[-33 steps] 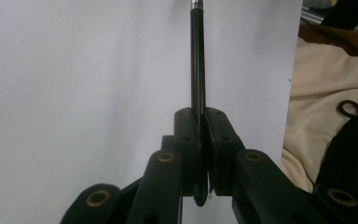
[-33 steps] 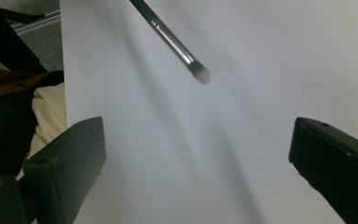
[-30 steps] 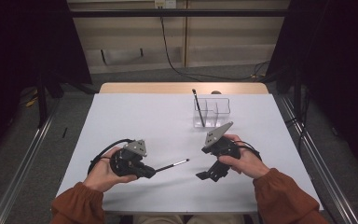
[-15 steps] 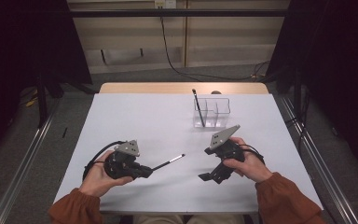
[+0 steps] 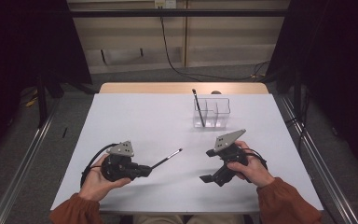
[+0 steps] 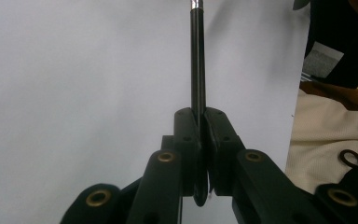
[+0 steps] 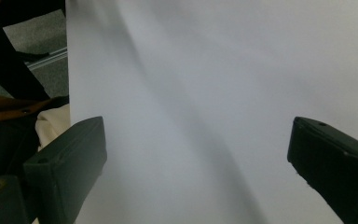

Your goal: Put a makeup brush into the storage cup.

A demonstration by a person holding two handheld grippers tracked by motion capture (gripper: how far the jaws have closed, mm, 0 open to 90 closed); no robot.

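Note:
My left gripper (image 5: 145,170) sits low at the table's front left, shut on a thin black pen (image 5: 167,158) whose silver tip points up and to the right. In the left gripper view the black pen (image 6: 197,60) runs straight up from between the closed pads (image 6: 186,135). My right gripper (image 5: 209,164) is held at the front right, tilted toward the table with its jaws wide open and nothing between them. Its two black pads (image 7: 70,161) frame bare white tabletop in the right gripper view.
A clear plastic divided holder (image 5: 211,112) stands at the back right of the white table (image 5: 140,116), with another dark pen (image 5: 197,105) upright in its left compartment. A wooden strip (image 5: 168,87) edges the far side. The person's lap lies past the near edge.
Both hands have drifted slightly toward the near edge. The left gripper keeps its hold on the pen, and the right gripper stays open.

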